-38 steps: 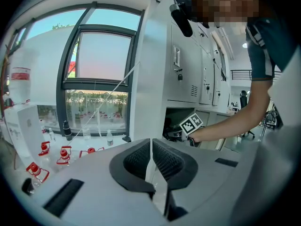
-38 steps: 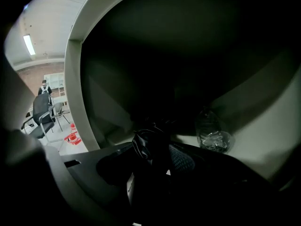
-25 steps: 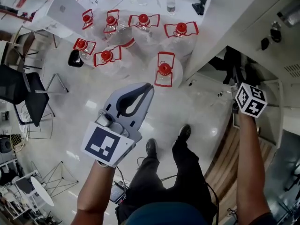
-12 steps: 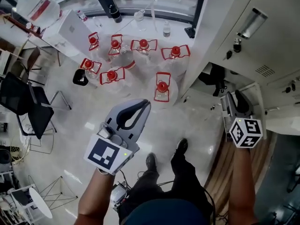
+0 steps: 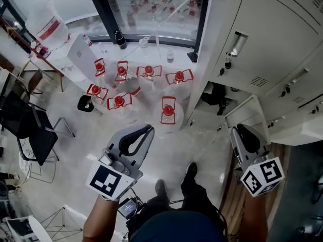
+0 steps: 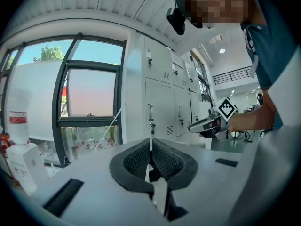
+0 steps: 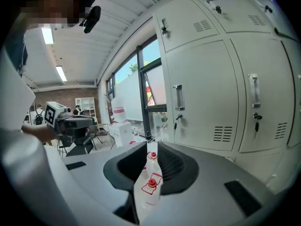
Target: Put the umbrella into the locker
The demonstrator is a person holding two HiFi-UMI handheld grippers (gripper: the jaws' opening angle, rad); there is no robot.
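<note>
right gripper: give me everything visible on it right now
The right gripper has a light-grey, plastic-looking body, two dark ribbed pads and a white cube with black square markers at its rear. The person's hand holds it in the air before the grey lockers, roughly level. Its jaws have just been closing. A narrow gap is left with nothing between them, only red-capped jugs on the floor beyond.

Left gripper (image 5: pixel 149 130) and right gripper (image 5: pixel 240 133) hang above the floor (image 5: pixel 86 130) near red-capped jugs (image 5: pixel 169 110) and lockers (image 5: pixel 262 44).
</note>
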